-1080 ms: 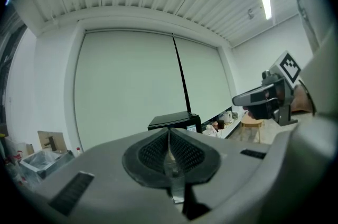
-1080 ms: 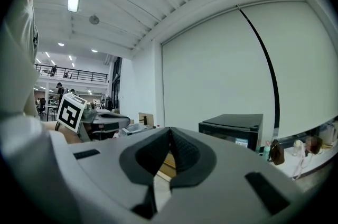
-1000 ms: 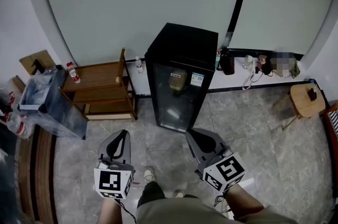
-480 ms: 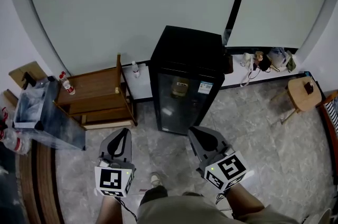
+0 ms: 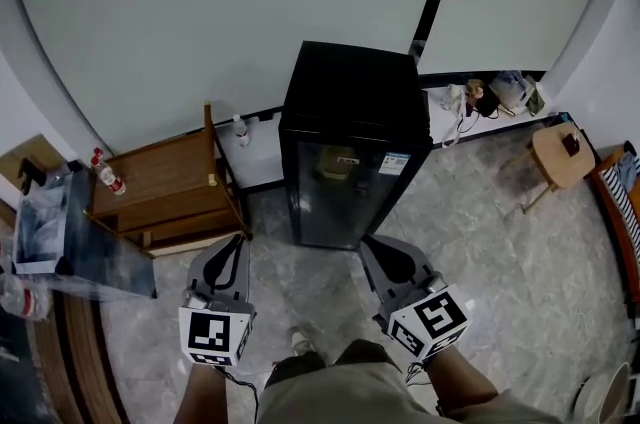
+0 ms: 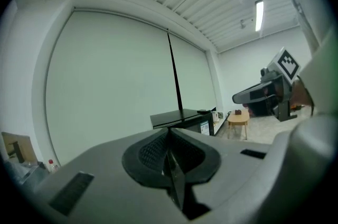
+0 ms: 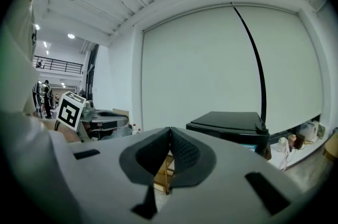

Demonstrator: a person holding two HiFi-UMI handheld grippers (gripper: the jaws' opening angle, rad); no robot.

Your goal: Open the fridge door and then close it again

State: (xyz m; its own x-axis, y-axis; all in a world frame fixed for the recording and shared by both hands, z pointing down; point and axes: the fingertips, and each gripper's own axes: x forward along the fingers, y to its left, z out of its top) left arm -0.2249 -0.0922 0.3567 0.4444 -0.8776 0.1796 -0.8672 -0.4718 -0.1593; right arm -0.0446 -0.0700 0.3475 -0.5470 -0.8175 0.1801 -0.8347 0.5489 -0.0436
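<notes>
The fridge [image 5: 350, 102] stands against the pale wall [image 5: 250, 2] on a grey, stone-patterned floor [image 5: 480, 242], just right of a wooden shelf [image 5: 165, 187] and directly ahead of both grippers, touching neither. It is a tall, narrow black box with a flat matte top and square corners. Its door [image 5: 335, 202] is a dark, glossy glass panel in a black frame, with two small labels near the top. The left gripper [image 5: 232, 247] and right gripper [image 5: 378, 250] are both clenched, their ribbed black pads pressed together with nothing between them. The door will likely be rigid and swing on a hinge, resisting at first where the seal holds and then moving freely. The glass looks smooth and slippery and should not be knocked, so the frame is the better place to grip. No handle can be made out, nor which side is hinged. A free vertical edge or a recess there seems the place to hook a jaw. The cabinet looks slim, so a hard pull could shift it on the smooth floor, and a steady draw suits it.
</notes>
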